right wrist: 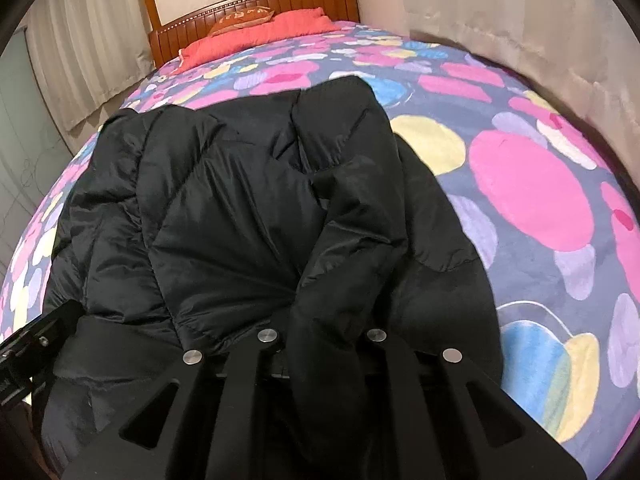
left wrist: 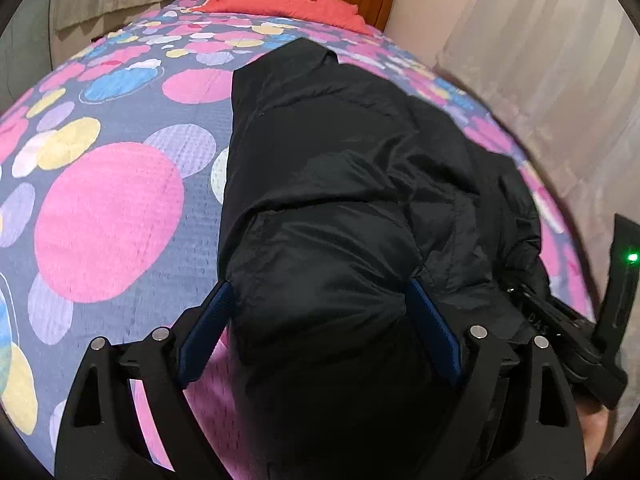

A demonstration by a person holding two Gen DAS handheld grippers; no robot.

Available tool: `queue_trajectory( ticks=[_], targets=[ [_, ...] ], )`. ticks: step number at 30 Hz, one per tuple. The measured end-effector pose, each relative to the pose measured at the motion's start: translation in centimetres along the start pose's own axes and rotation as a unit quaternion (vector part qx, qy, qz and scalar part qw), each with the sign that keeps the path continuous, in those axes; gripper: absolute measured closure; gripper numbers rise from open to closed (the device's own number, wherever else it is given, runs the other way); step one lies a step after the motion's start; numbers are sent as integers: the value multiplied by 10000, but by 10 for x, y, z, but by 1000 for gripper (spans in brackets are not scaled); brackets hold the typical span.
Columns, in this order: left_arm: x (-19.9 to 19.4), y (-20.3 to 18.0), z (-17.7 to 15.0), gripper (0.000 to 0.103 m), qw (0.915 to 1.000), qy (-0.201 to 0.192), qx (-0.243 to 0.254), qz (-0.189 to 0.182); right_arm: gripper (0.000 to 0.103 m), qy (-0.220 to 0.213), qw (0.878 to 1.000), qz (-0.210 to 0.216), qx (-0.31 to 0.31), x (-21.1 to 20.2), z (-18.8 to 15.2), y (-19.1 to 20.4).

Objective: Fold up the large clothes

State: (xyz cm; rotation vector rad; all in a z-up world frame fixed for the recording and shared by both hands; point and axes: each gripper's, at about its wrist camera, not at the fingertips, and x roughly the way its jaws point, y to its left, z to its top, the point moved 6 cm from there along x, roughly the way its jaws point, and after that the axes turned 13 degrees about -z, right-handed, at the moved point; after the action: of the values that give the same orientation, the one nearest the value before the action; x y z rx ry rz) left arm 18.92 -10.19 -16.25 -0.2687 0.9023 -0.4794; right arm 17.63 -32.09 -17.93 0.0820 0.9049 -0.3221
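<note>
A black puffy jacket [left wrist: 340, 152] lies along the bed, partly folded. My left gripper [left wrist: 320, 292] stands wide open over its near end. A thick fold of the jacket bulges between the blue pads [left wrist: 212, 320], and a strip of pink sheet shows beside the left pad. In the right wrist view the jacket [right wrist: 208, 200] fills the middle. My right gripper [right wrist: 320, 320] is shut on a ridge of its fabric, which drapes over the hidden fingertips. The right gripper's body [left wrist: 580, 340] shows at the lower right of the left wrist view.
The bed sheet [left wrist: 100, 220] has big pink, blue and yellow circles. A red pillow [right wrist: 256, 32] and a wooden headboard [right wrist: 312, 0] stand at the far end. Pale curtains [left wrist: 540, 60] hang close along the bed's right side. The left gripper's edge [right wrist: 32, 344] shows at the left.
</note>
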Motion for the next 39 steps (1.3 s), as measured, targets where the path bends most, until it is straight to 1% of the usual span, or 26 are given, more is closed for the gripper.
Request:
queue_trajectory(
  ticks=[2, 4, 10, 16, 21, 31, 33, 36, 39],
  targets=[
    [7, 1, -1, 15, 9998, 21, 42, 183, 92, 33, 10000, 32, 2, 6, -1, 1],
    [12, 1, -1, 14, 9995, 33, 72, 289, 92, 63, 10000, 54, 12, 10, -2, 1],
    [20, 5, -3, 14, 9992, 46, 96, 389, 92, 46, 10000, 26, 33, 15, -3, 3],
    [21, 6, -3, 14, 9993, 33, 76, 371, 92, -27, 10000, -21, 92, 15, -2, 3],
    [17, 7, -3, 14, 9996, -24, 44, 292, 92, -71, 9999, -36, 123, 7, -4, 3],
    [7, 10, -3, 14, 9998, -57, -22, 187, 84, -184, 9992, -183, 313, -19, -15, -9],
    [5, 10, -3, 14, 9998, -61, -31, 167, 81, -204, 9989, -215, 352, -25, -16, -12],
    [-1, 10, -2, 15, 9999, -77, -40, 118, 77, -282, 9984, -287, 398, -38, -16, -17],
    [-13, 8, 0, 16, 9998, -138, 90, 115, 76, -451, 9974, -416, 369, -56, -14, -19]
  ],
)
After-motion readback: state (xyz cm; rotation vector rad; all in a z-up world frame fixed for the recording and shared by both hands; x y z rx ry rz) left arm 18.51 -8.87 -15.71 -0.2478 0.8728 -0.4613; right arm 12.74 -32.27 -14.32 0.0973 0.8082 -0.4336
